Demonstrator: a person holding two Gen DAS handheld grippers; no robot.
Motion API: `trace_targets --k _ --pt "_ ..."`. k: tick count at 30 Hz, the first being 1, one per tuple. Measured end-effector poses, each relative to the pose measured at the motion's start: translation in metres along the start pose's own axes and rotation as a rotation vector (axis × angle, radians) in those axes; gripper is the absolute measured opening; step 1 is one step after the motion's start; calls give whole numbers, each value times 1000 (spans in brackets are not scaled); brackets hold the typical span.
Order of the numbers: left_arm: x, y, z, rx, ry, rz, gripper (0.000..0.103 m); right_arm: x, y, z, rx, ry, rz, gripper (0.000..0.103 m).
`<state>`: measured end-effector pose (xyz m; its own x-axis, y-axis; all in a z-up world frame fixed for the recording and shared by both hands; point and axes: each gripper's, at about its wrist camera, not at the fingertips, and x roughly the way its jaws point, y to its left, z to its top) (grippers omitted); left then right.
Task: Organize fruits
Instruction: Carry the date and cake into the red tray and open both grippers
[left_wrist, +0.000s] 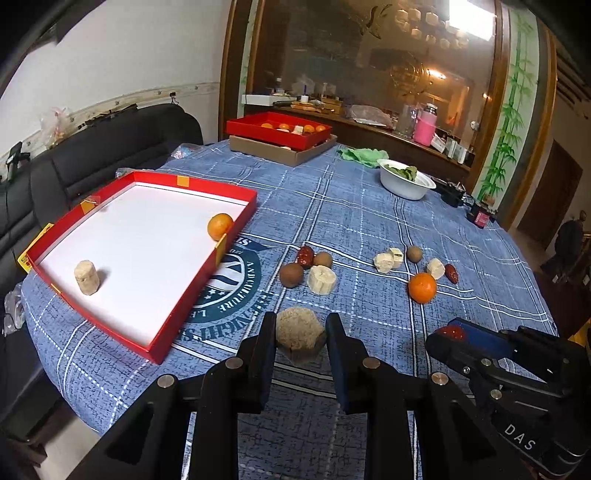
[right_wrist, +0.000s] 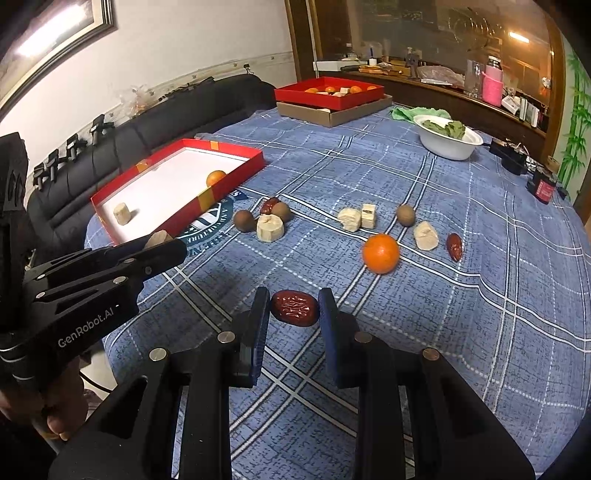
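My left gripper (left_wrist: 301, 334) is shut on a beige round fruit chunk (left_wrist: 298, 331), held above the blue tablecloth just right of the red tray (left_wrist: 236, 192). The white-lined tray holds an orange (left_wrist: 220, 226) and a beige chunk (left_wrist: 87, 277). My right gripper (right_wrist: 293, 308) is shut on a red date (right_wrist: 294, 307); it also shows in the left wrist view (left_wrist: 452, 332). Loose on the cloth lie an orange (right_wrist: 381, 253), brown round fruits (right_wrist: 244, 220), beige chunks (right_wrist: 270, 228) and another date (right_wrist: 454, 246).
A second red tray (right_wrist: 328, 96) with fruit sits on a cardboard box at the table's far side. A white bowl (right_wrist: 448, 142) of leaves and a green cloth (right_wrist: 410, 112) lie at far right. A black sofa (right_wrist: 166, 114) stands left of the table.
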<state>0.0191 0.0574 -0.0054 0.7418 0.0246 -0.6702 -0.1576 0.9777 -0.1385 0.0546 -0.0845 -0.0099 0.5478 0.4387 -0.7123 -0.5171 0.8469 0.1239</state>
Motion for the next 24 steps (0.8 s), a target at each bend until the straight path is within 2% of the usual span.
trace_targets --k 17,24 --pt "-1 25 11 -49 -19 46 25 11 29 22 -51 -17 50 26" --pt "-5 46 22 -92 -44 100 25 11 37 40 -59 -53 73 26"
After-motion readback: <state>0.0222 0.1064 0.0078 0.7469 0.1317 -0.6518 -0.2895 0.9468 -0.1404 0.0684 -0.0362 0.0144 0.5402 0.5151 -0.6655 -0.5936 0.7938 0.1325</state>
